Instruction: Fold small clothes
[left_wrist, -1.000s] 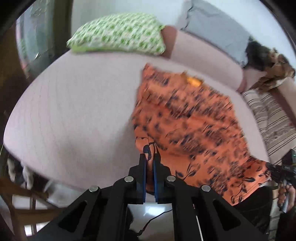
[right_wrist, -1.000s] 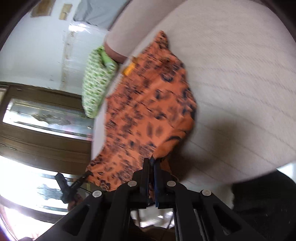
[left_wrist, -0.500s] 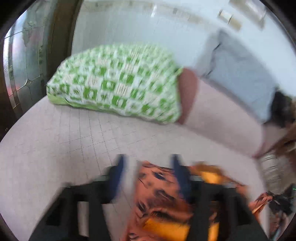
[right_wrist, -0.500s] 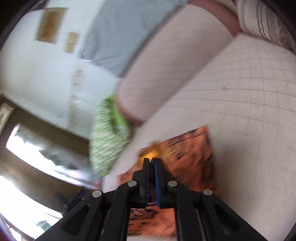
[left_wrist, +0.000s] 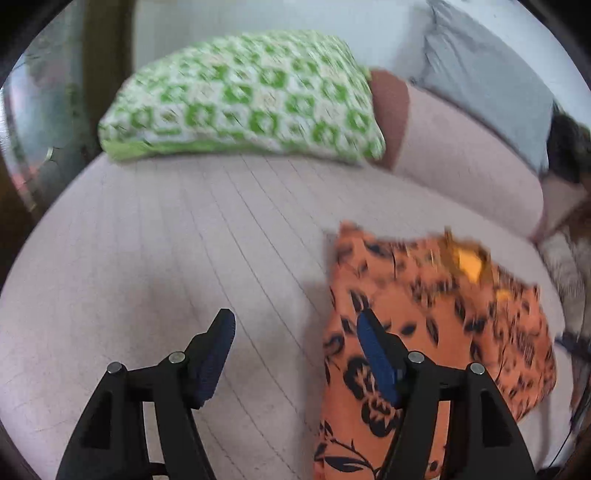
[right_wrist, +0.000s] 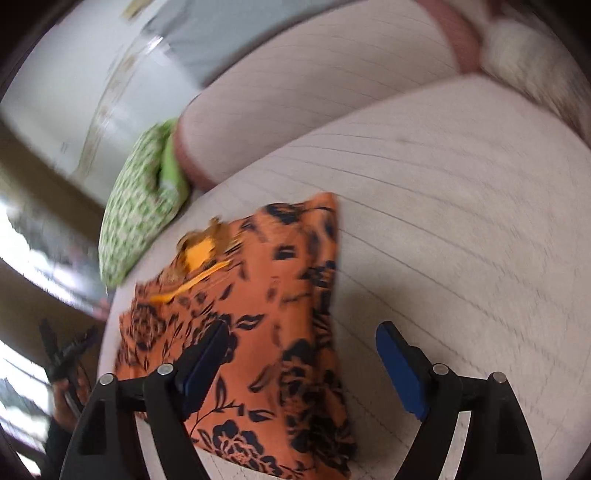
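Two claws hang over the sofa seat, both with jaws opening and nothing gripped. In the left wrist view the left claw (left_wrist: 295, 347) has bare seat (left_wrist: 177, 258) between its pads; its right pad overlaps the garment's left edge, with no cloth between the pads. In the right wrist view the right claw (right_wrist: 301, 354) straddles the garment's right edge: the left pad stands over the print, the right pad over bare seat, neither pressing on cloth.

The garment (right_wrist: 258, 314) is an orange piece with a dark floral print. It lies folded on the seat, several layers showing along its right side, a yellow lining patch exposed at the far end.

Handling, as a judgement: light, thin, soft fabric. It will drape and slide, and stacked layers may shift if dragged. Take hold at a corner or folded edge, pinching all layers together, one claw per corner. Avoid the middle, which will bunch.

Beyond the garment a green patterned pillow (left_wrist: 243, 99) rests against the backrest (left_wrist: 461, 147).
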